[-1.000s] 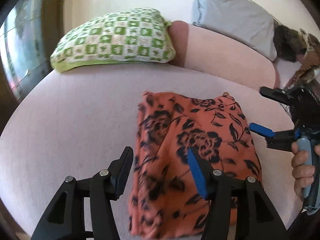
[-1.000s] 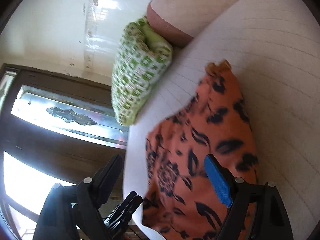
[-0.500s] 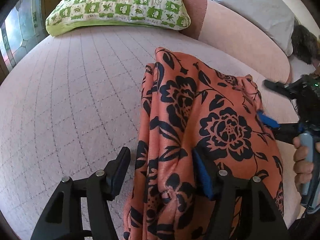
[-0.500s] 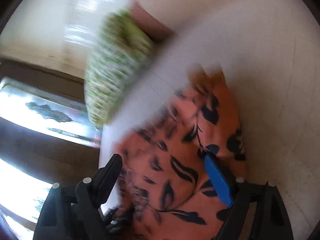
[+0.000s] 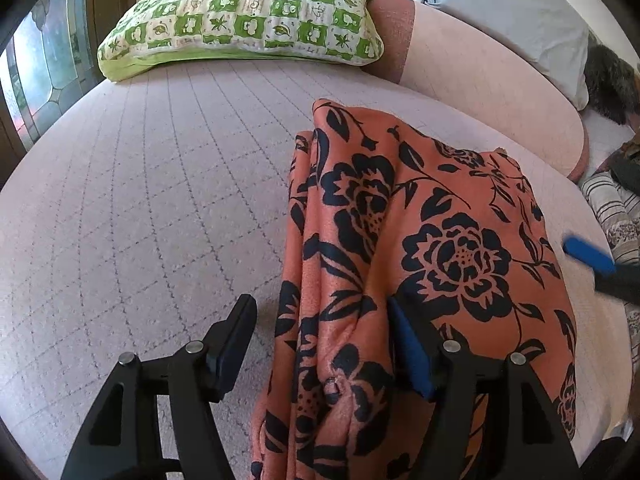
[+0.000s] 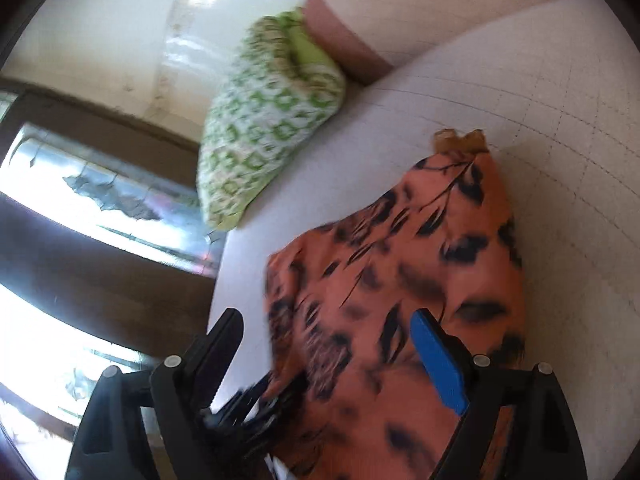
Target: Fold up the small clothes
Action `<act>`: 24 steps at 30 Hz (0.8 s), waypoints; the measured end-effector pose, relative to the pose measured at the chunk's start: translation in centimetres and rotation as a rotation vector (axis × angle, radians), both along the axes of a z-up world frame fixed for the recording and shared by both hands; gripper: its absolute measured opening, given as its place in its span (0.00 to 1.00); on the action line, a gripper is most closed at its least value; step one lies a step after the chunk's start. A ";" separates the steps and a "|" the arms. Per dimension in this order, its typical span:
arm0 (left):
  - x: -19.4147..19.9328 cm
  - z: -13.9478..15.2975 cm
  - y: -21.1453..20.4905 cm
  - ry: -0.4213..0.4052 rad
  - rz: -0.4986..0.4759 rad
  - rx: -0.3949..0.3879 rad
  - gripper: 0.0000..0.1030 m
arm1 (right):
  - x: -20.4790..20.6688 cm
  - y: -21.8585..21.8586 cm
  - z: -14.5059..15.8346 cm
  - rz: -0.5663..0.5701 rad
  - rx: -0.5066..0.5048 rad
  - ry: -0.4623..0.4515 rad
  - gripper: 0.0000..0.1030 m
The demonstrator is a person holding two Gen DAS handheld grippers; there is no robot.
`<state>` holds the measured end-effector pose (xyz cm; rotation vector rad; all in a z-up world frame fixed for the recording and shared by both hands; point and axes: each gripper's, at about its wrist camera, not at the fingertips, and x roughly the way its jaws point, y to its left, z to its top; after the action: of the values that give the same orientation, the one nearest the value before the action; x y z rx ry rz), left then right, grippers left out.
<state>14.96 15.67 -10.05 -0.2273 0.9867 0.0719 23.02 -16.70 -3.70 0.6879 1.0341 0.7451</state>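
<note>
Left wrist view: far ahead and to the left of the left tongs (image 5: pixel 320 340), a green-and-white patterned pillow (image 5: pixel 244 16) lies at the back of a pale pink quilted bedspread (image 5: pixel 152 208). The left tongs are released, their two black fingers spread wide. The left finger rests over bare bedspread just beside the cloth's left edge; the right finger, with its blue pad, lies on top of the cloth. Between and ahead of the fingers sits the folded orange garment with black flowers (image 5: pixel 420 240), bunched into ridges on its left side and flatter to the right. Beyond it runs a pink bolster (image 5: pixel 480 92), with a grey-white pillow (image 5: pixel 520 12) behind. At the far right edge, a blue-padded finger of the right tongs (image 5: pixel 592 258) pokes in beside the garment.

Right wrist view, blurred: to the left of the right tongs (image 6: pixel 326 360) is a dark-framed window (image 6: pixel 100 200); ahead sits the green pillow (image 6: pixel 268 128). The right tongs are also released, fingers wide apart, with the orange garment (image 6: pixel 400 280) lying between and past them on the bedspread (image 6: pixel 560 140)
</note>
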 end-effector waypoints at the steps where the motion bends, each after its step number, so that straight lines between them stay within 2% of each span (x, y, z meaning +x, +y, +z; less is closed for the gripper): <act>1: 0.0 0.0 0.0 0.000 0.000 0.002 0.68 | -0.8 0.2 -1.3 0.006 -0.038 0.018 0.88; 2: 0.0 0.0 0.0 0.002 -0.002 0.000 0.68 | -0.9 0.5 -2.9 0.013 -0.084 0.064 0.88; 3: 0.0 0.0 0.0 0.008 -0.003 -0.005 0.68 | -1.2 0.4 -3.8 0.013 -0.086 0.086 0.88; 8: -0.3 0.2 0.0 0.003 -0.008 -0.001 0.68 | -2.9 0.6 0.5 0.011 -0.061 -0.006 0.88; 10: -0.3 0.2 0.2 0.008 -0.007 -0.007 0.68 | -3.8 0.8 0.9 0.013 -0.092 -0.055 0.88; 11: -0.2 0.1 0.2 0.012 -0.005 -0.012 0.68 | -3.8 0.9 0.2 0.008 -0.116 -0.041 0.91; 12: -0.2 0.1 0.2 0.014 -0.006 -0.015 0.68 | -3.3 1.2 -1.6 0.008 -0.151 0.014 0.91; 13: -0.2 0.1 0.1 0.017 -0.008 -0.013 0.68 | -2.8 1.6 -3.2 0.023 -0.143 0.057 0.91; 16: -0.4 0.2 0.1 0.007 -0.011 0.001 0.68 | -3.5 1.0 -1.3 -0.001 -0.115 0.024 0.91; 20: -0.5 0.1 0.1 0.006 -0.008 0.004 0.68 | -6.2 0.6 0.7 0.048 -0.077 -0.040 0.91; 22: -0.6 0.2 -0.1 0.001 -0.011 0.016 0.68 | -7.2 0.5 -1.1 0.049 -0.093 -0.009 0.92; 24: -0.8 0.3 -0.3 -0.003 -0.015 0.020 0.68 | -6.9 0.8 -4.1 0.070 -0.132 0.082 0.92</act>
<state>14.18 15.38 -9.78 -0.2011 0.9840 0.0678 16.07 -15.90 -7.80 0.5749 1.1768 0.7070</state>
